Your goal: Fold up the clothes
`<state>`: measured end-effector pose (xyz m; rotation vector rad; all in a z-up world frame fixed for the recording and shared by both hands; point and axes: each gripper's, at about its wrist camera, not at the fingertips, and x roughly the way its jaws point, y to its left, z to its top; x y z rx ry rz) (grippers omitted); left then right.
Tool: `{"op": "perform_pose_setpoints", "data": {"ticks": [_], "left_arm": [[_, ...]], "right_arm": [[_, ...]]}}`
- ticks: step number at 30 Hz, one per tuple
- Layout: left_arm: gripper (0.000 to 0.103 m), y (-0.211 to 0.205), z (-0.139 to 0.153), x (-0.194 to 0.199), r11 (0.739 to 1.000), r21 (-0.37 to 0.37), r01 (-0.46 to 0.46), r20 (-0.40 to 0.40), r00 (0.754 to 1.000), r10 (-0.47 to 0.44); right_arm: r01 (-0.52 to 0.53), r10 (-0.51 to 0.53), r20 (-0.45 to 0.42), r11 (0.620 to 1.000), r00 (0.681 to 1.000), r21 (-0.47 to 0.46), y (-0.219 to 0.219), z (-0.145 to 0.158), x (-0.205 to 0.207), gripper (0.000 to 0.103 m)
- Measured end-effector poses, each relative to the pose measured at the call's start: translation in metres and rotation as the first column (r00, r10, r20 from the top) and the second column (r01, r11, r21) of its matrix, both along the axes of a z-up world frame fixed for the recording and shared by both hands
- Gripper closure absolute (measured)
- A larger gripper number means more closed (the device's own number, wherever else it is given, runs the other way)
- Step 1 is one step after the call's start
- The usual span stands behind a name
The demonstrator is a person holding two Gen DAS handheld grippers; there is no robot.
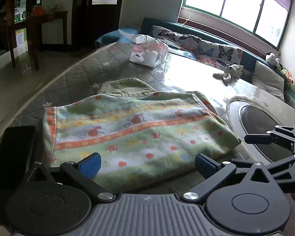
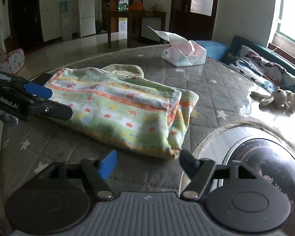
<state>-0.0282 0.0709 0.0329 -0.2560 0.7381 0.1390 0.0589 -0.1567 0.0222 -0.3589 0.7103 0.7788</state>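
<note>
The folded towel (image 1: 131, 131) lies mid-frame on the quilted table (image 1: 108, 66), its near edge between the spread, empty jaws of the left gripper (image 1: 147, 164). The right gripper (image 2: 147, 162) hovers with jaws spread at the towel's lower-right corner, touching nothing. A round dark inset (image 2: 265, 161) sits just right; a tissue pack (image 1: 148, 54) and plush toy (image 1: 230, 72) lie well beyond. A khaki cloth (image 1: 125, 86) peeks from behind the towel.
</note>
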Motion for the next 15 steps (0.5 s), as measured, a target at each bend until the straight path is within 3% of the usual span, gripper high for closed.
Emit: {"op": "perform_pose_setpoints", "data": {"ticks": [15], "left_arm": [[0.0,-0.003,-0.002,-0.028,0.999,-0.021,-0.049,0.024,0.998,0.05]], "right_arm": [[0.077,-0.086,0.059,0.987,0.995,0.139,-0.024,0.007,-0.04,0.0]]}}
